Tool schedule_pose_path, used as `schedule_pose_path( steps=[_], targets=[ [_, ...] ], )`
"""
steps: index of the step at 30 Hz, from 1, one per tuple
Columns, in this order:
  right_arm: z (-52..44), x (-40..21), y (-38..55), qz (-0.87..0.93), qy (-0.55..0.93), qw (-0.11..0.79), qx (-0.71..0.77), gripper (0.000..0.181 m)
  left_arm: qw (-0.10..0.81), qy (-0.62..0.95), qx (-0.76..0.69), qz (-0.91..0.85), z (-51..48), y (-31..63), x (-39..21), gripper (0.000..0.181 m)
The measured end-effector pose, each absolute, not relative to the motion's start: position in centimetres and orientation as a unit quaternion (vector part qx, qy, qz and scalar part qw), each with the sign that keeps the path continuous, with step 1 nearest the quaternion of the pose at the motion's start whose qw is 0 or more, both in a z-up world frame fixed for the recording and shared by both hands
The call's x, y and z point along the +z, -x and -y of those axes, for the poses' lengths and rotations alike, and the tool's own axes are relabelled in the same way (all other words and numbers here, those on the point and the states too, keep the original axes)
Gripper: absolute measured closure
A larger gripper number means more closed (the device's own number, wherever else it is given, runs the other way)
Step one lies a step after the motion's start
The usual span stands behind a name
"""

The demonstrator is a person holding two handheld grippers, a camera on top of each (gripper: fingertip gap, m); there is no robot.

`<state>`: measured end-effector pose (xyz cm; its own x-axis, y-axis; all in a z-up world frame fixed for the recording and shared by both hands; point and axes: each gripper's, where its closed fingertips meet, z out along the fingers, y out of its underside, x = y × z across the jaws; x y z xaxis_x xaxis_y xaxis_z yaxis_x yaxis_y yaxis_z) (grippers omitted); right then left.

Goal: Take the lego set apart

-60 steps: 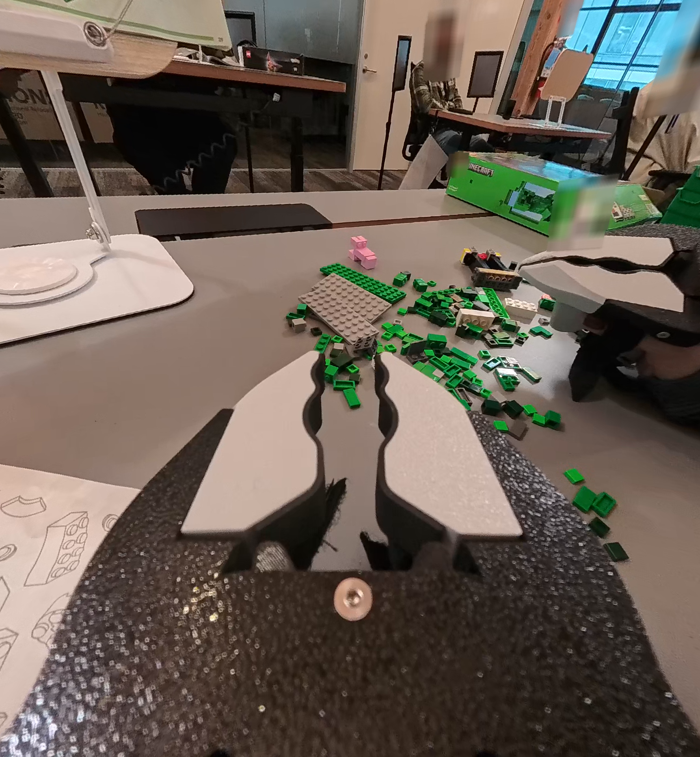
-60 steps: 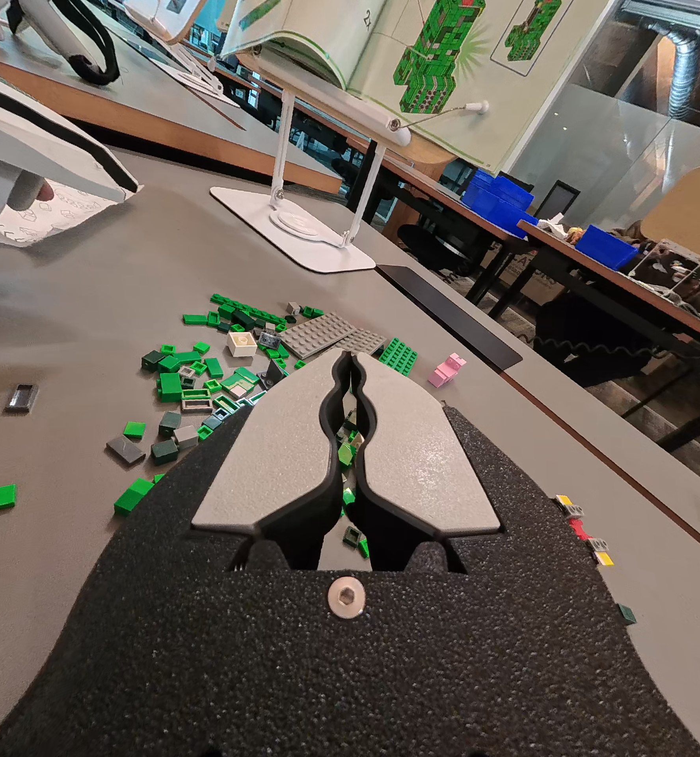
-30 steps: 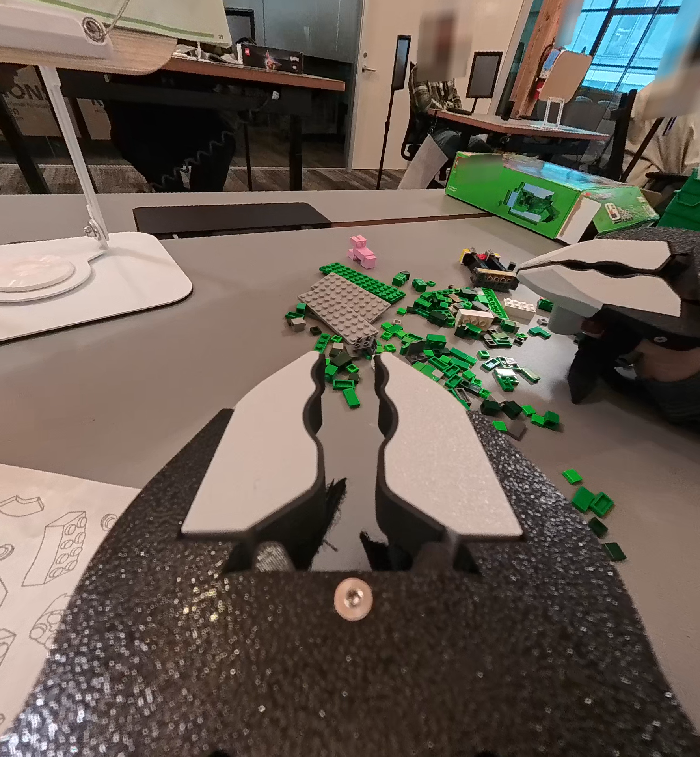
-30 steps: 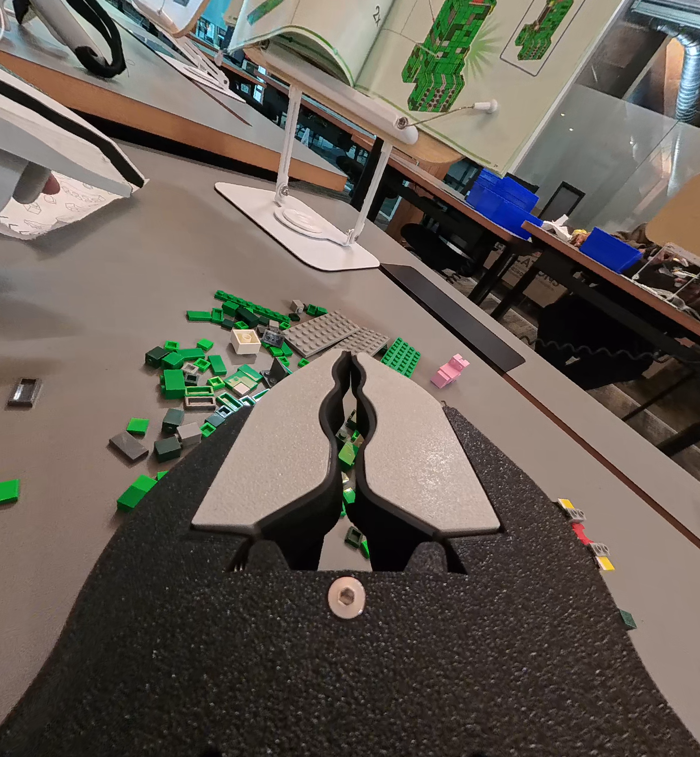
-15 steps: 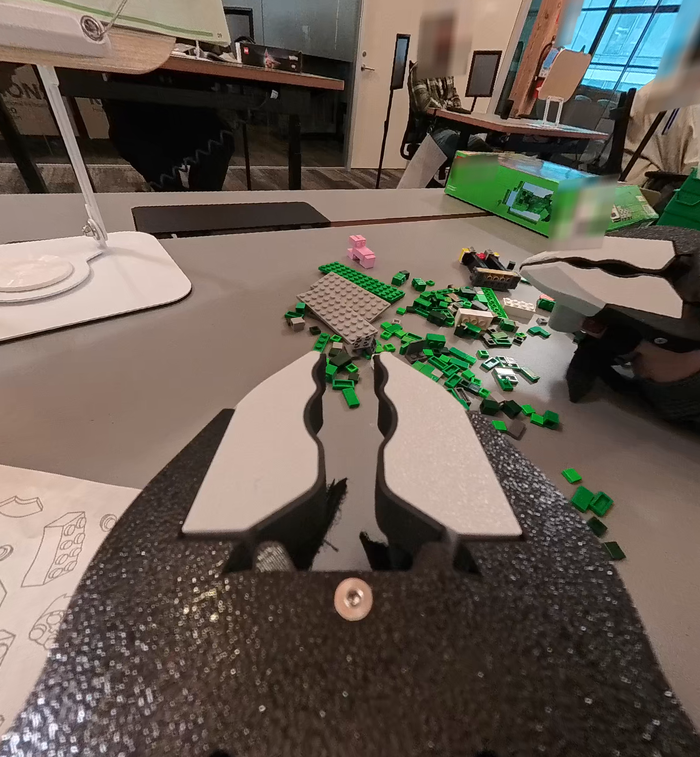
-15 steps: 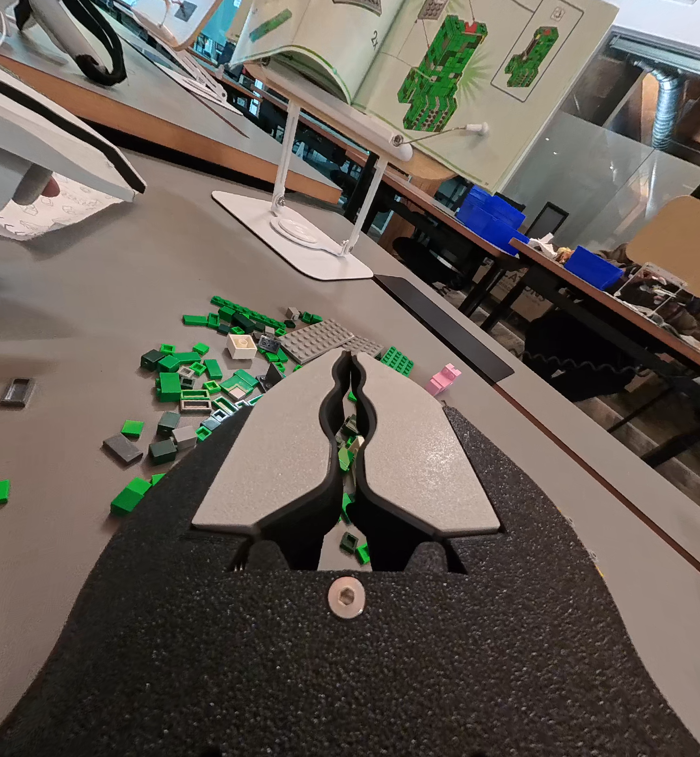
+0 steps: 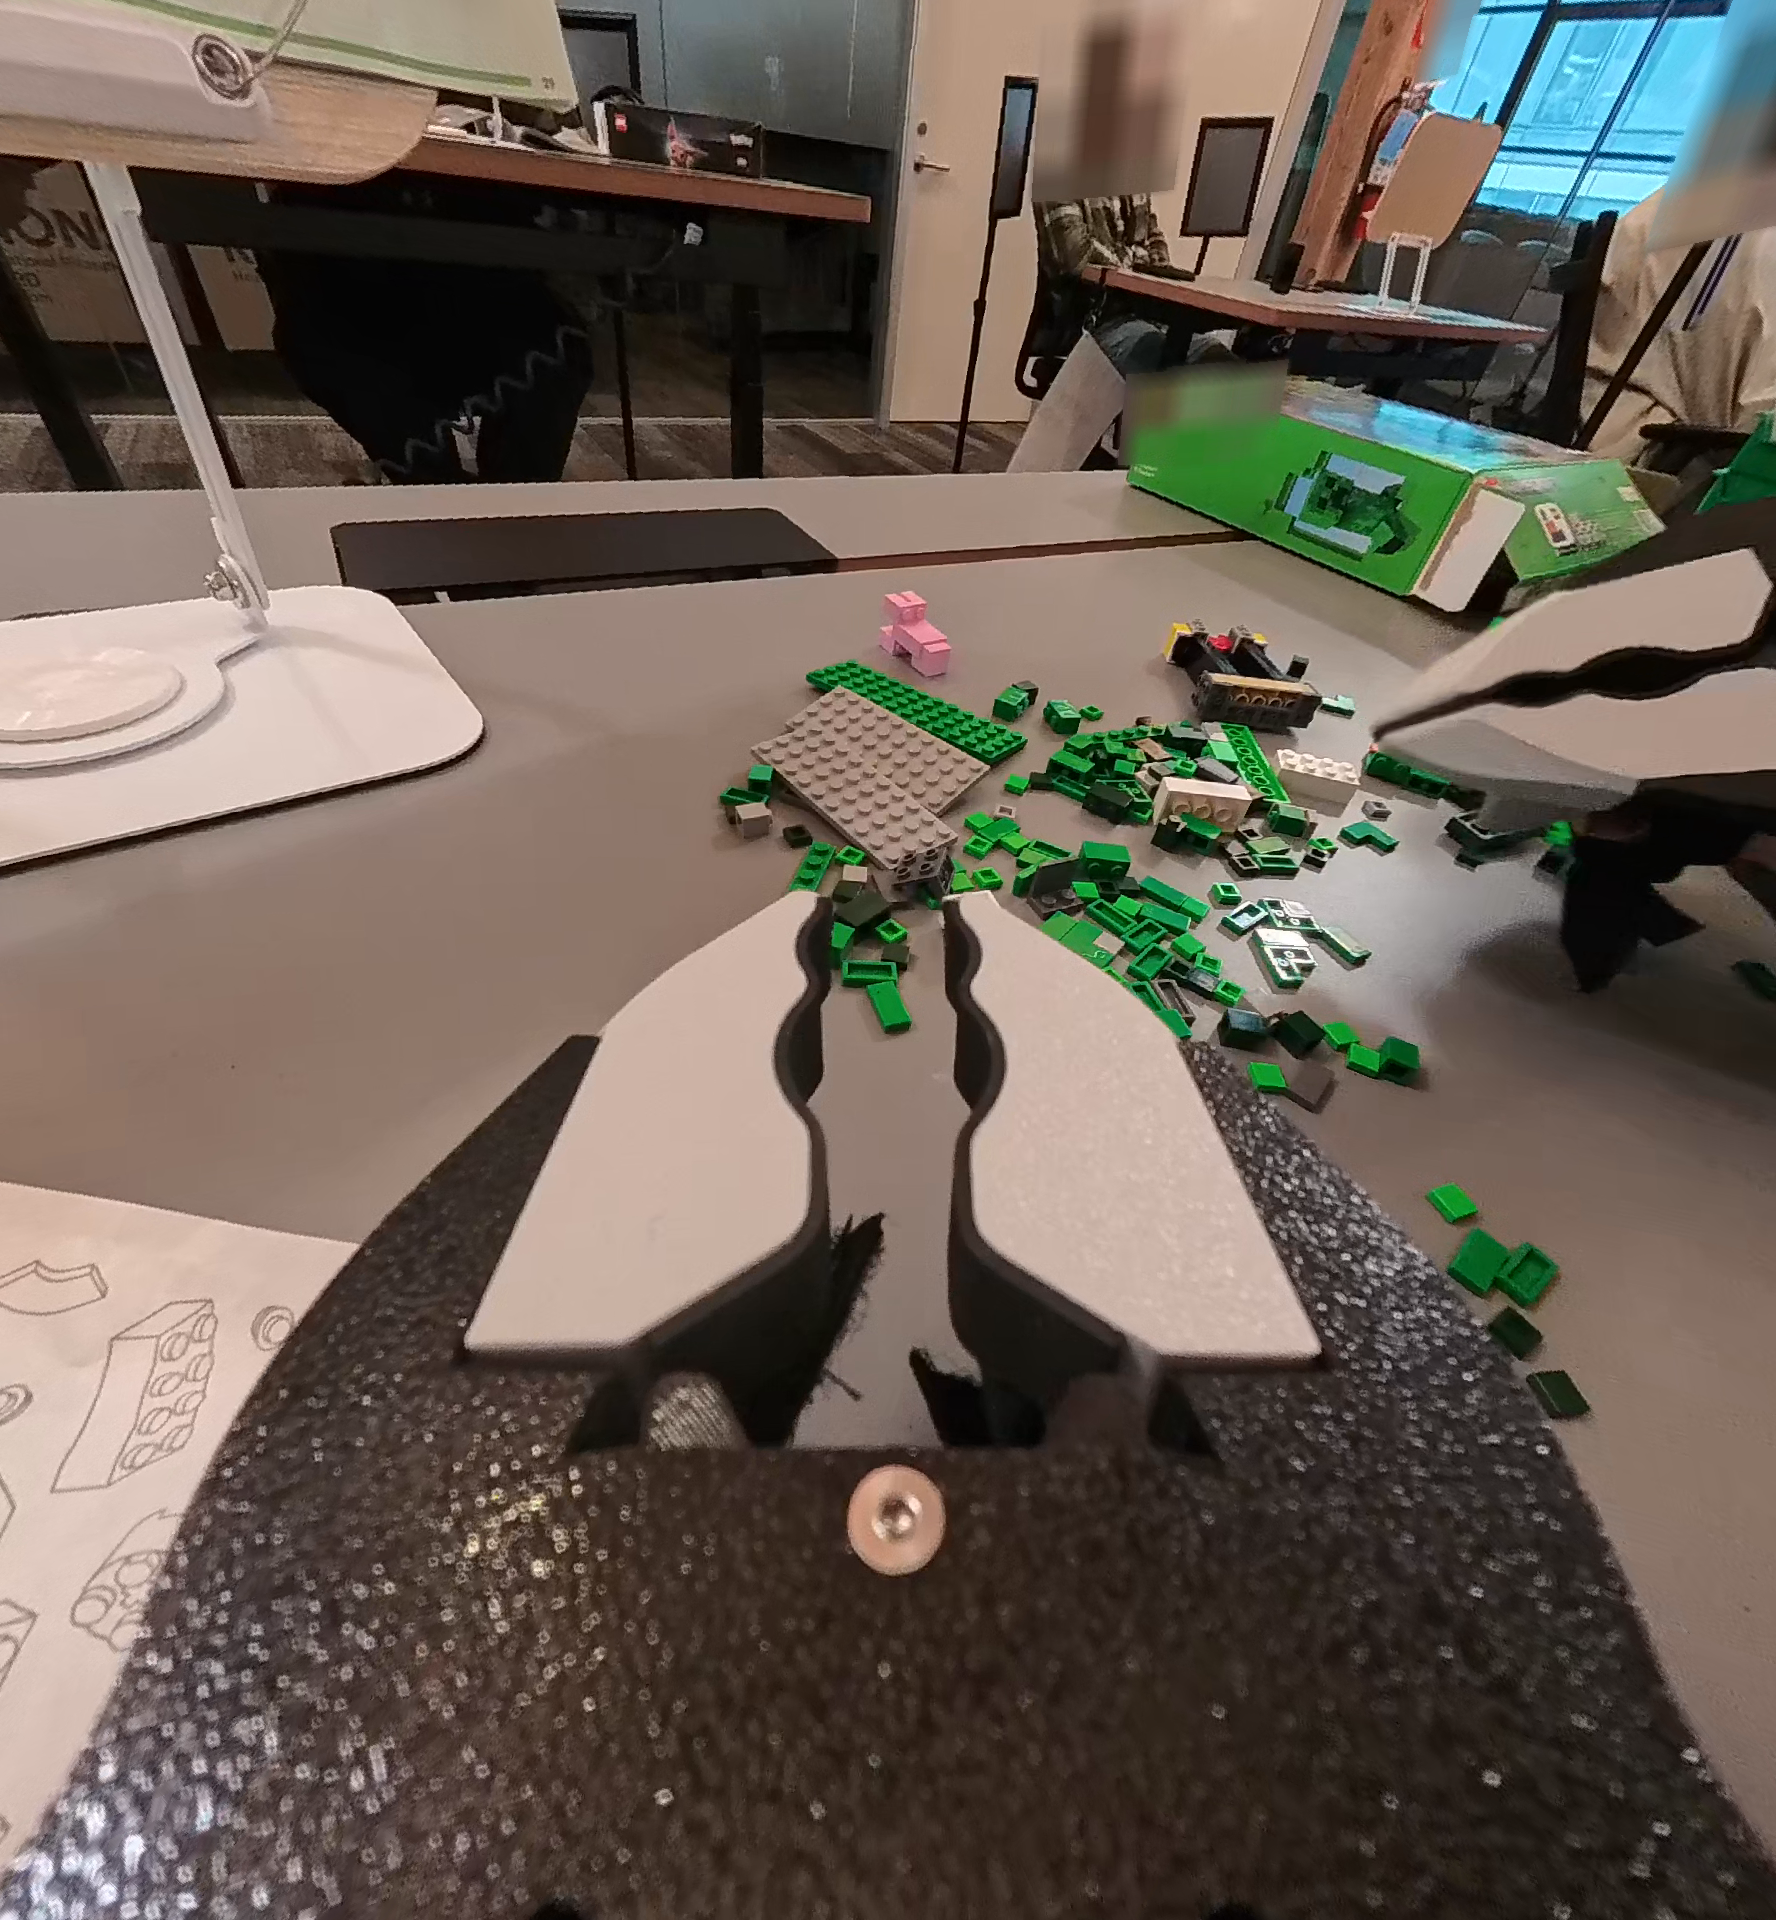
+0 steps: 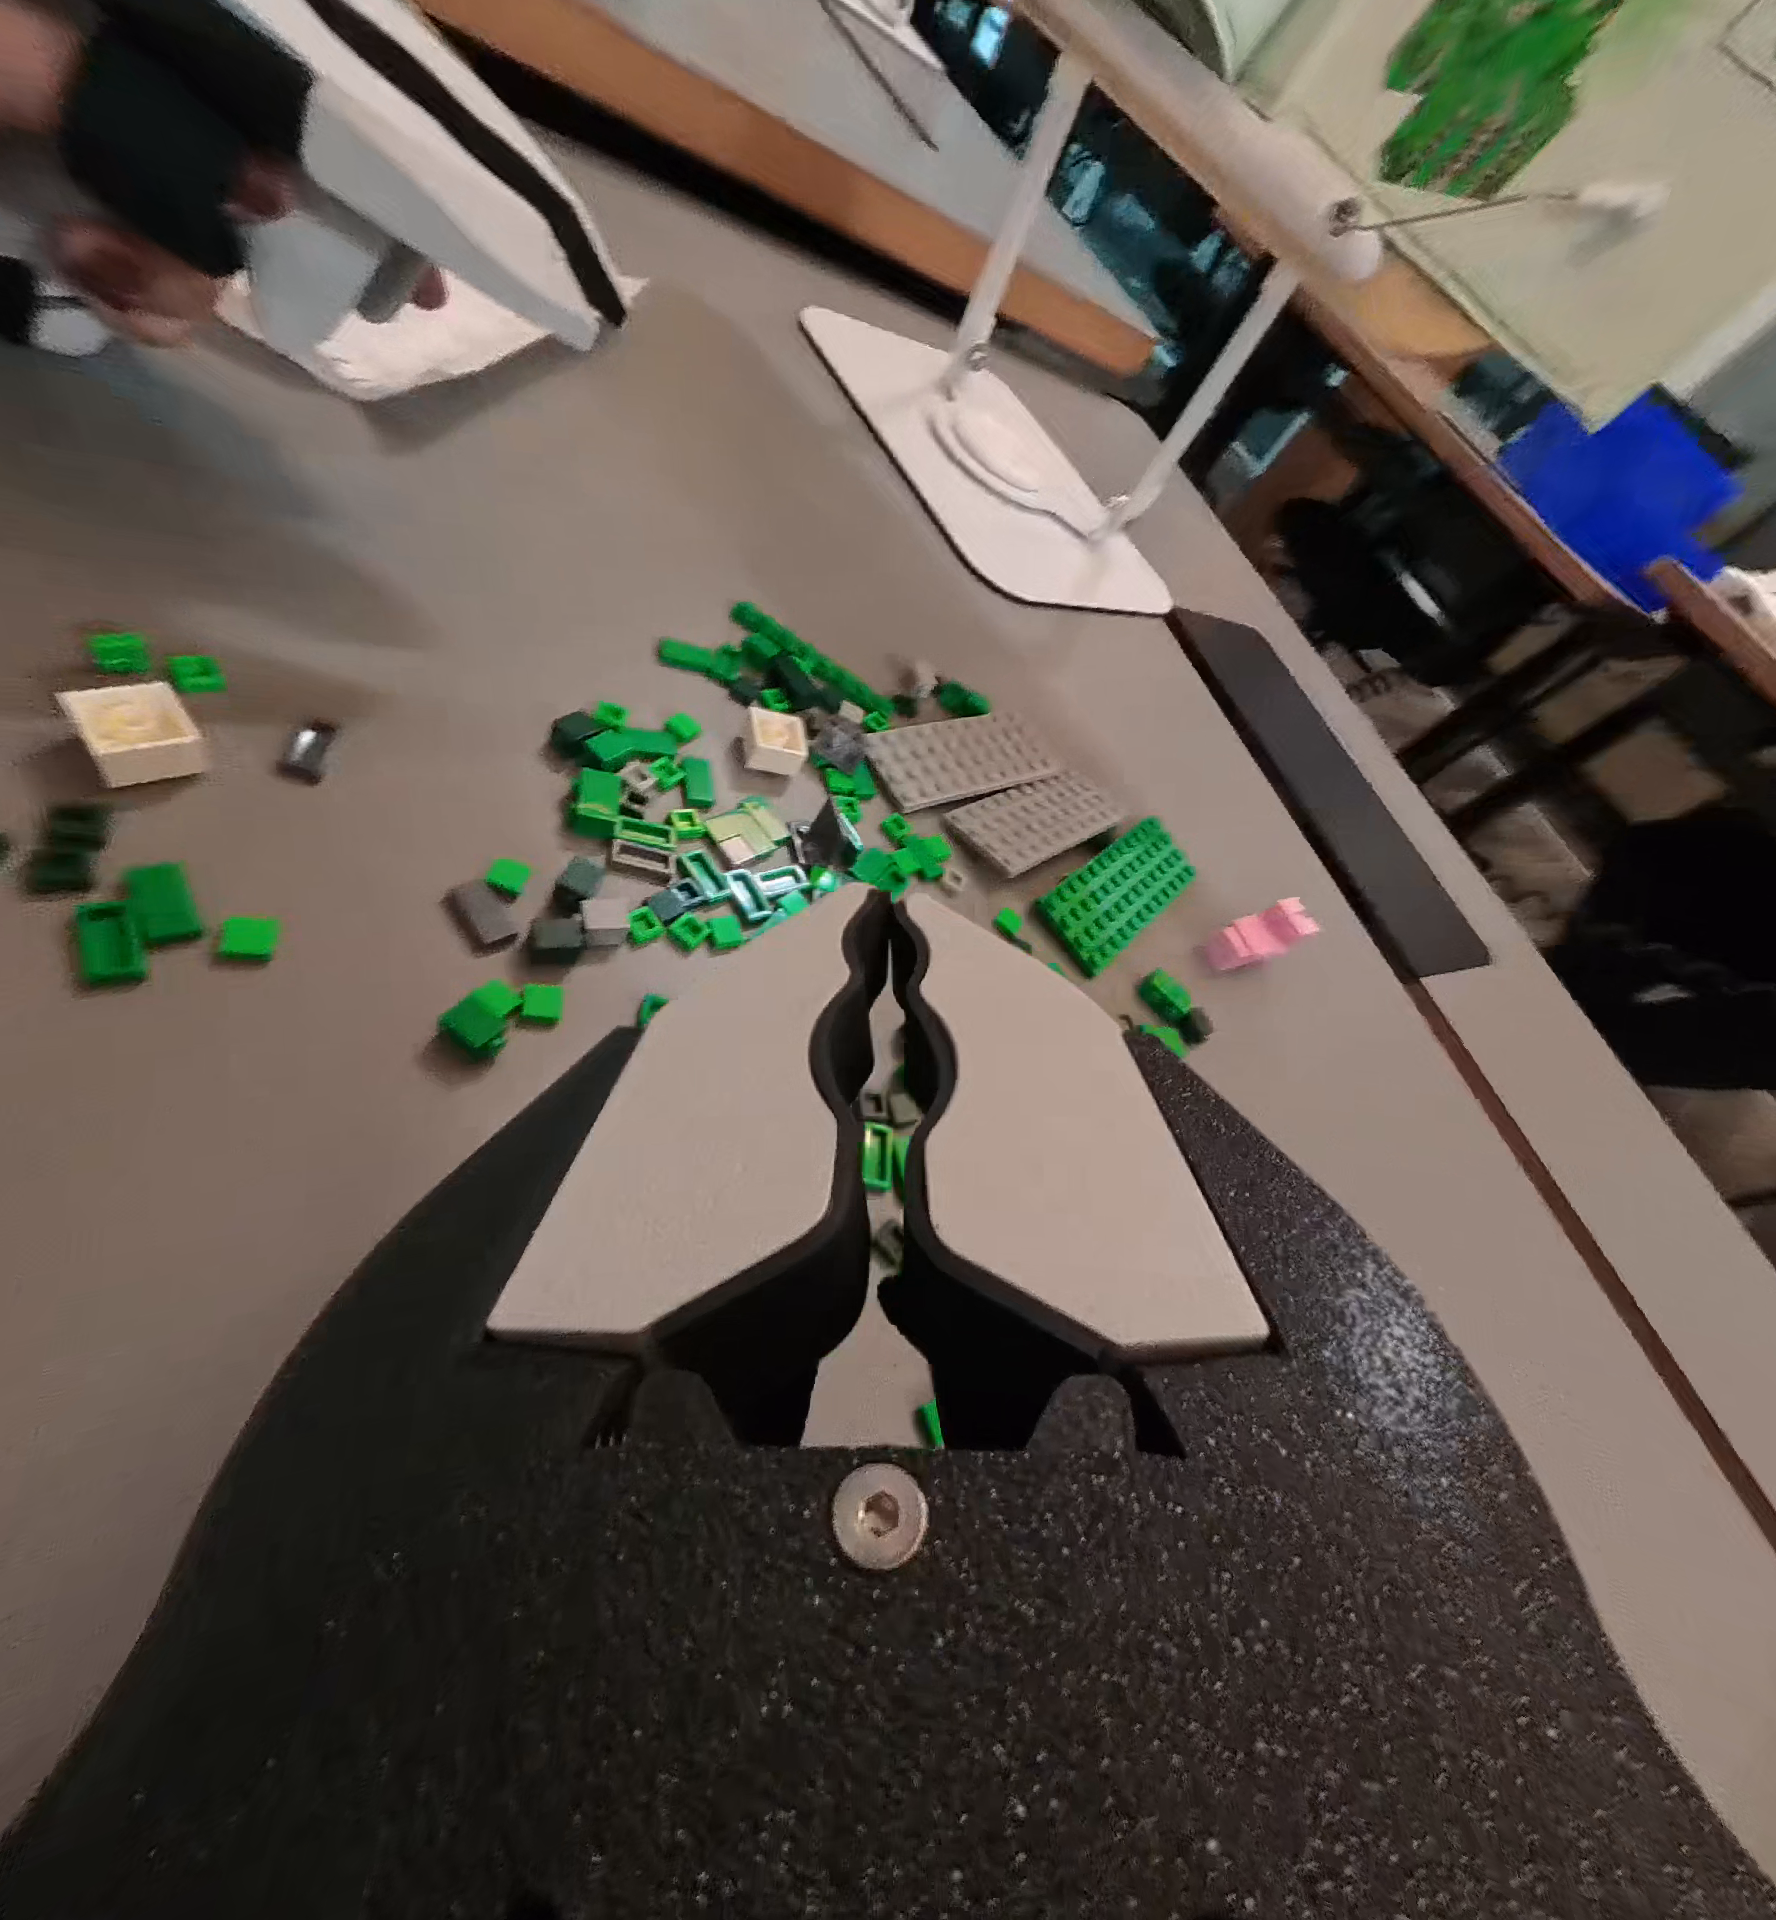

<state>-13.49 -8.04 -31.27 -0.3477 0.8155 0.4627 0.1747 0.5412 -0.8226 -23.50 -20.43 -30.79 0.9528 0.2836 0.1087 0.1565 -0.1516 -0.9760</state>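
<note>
Loose Lego pieces (image 7: 1123, 894), mostly small and green, lie scattered on the grey table. Among them are two grey plates (image 7: 868, 769), a green plate (image 7: 915, 707), a pink pig (image 7: 915, 634), white bricks (image 7: 1206, 800) and a black and yellow assembly (image 7: 1242, 675). My left gripper (image 7: 882, 914) is open and empty, held low just short of the pile. My right gripper (image 8: 882, 899) is shut and empty above the pile's near side; the view is blurred. It also shows in the left wrist view (image 7: 1403, 727). The grey plates (image 8: 967, 758) and the pig (image 8: 1263, 935) lie ahead of it.
A white book stand base (image 7: 188, 707) stands at the far left. A printed sheet (image 7: 32, 1403) lies under my left gripper. A green box (image 7: 1383, 509) sits at the back right, a black mat (image 7: 572, 540) at the back. The table edge (image 8: 1486, 1091) runs along the right. The gap from one gripper's tips to the other's is roughly 15 cm. My left tips are about 25 cm from the pig (image 8: 1263, 935), my right tips only 20 cm.
My right gripper has lifted and tipped down fast over the pile, so its view is blurred and shows more of the table to the left. My left gripper has hardly moved.
</note>
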Motion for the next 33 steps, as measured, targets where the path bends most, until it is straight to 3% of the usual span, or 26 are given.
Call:
schedule_pose_path(
  steps=[2,6,14,23,33],
  targets=[
    [9.2,-31.7,13.1,0.763,0.322,0.428,0.363,0.181,0.635,0.756,0.049,0.147,20.4,23.5,-30.8,0.161],
    [12.7,-34.9,12.0,0.816,0.340,0.265,0.384,0.169,0.634,0.758,0.048,0.146,20.4,23.5,-30.8,0.161],
    [15.8,-37.3,11.9,0.855,0.325,0.209,0.347,0.171,0.631,0.761,0.050,0.141,20.3,23.4,-30.9,0.163],
    [13.9,-36.3,14.1,0.819,0.387,0.264,0.330,0.177,0.623,0.768,0.055,0.141,20.1,23.4,-31.2,0.164],
    [13.4,-36.1,17.2,0.874,0.350,0.195,0.274,0.170,0.633,0.758,0.032,0.151,20.3,23.6,-31.0,0.164]
  ],
)
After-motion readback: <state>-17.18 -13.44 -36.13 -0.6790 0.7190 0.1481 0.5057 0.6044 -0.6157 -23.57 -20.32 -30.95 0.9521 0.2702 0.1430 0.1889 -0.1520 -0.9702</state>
